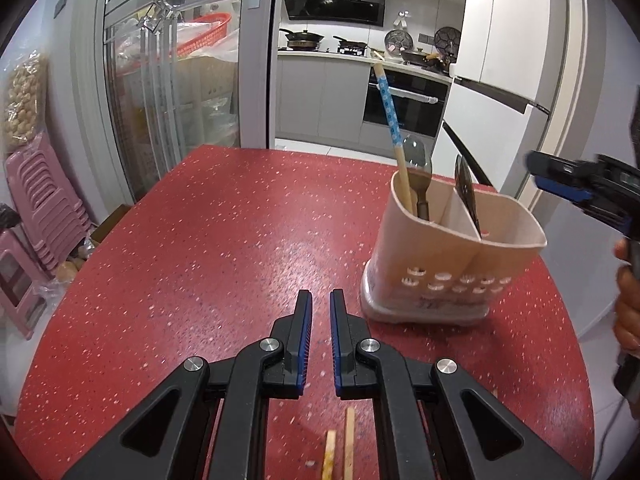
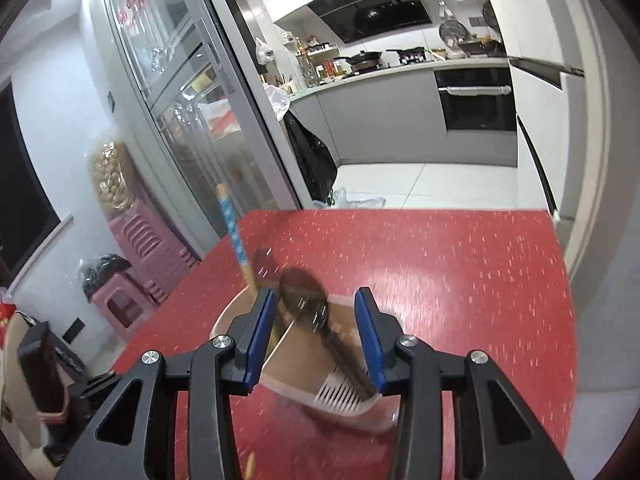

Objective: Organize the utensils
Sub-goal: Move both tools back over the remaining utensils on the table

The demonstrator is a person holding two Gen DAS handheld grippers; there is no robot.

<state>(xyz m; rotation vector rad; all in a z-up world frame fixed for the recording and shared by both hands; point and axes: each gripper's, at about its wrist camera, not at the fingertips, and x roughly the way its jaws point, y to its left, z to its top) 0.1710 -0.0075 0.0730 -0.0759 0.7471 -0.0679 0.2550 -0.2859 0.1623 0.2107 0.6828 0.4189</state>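
A beige divided utensil holder (image 1: 440,248) stands on the red table (image 1: 220,240) at the right. One compartment holds a blue-dotted wooden stick (image 1: 390,116) and a metal spoon (image 1: 420,168); a dark utensil (image 1: 466,192) stands in the other. My left gripper (image 1: 321,296) hovers low over the table left of the holder, jaws nearly touching and empty. Two wooden chopsticks (image 1: 349,440) lie beneath it. My right gripper (image 2: 314,294) is open just above the holder (image 2: 296,360). A blurred dark spoon (image 2: 308,300) leans in the holder between its fingers, and the pads do not press on it. It also shows from the side as my right gripper (image 1: 536,172).
Stacked pink stools (image 1: 44,200) and a glass-door cabinet (image 1: 172,100) stand left of the table. A kitchen with an oven (image 1: 404,100) lies beyond the far table edge. A hand (image 1: 626,300) holds the right gripper at the right edge.
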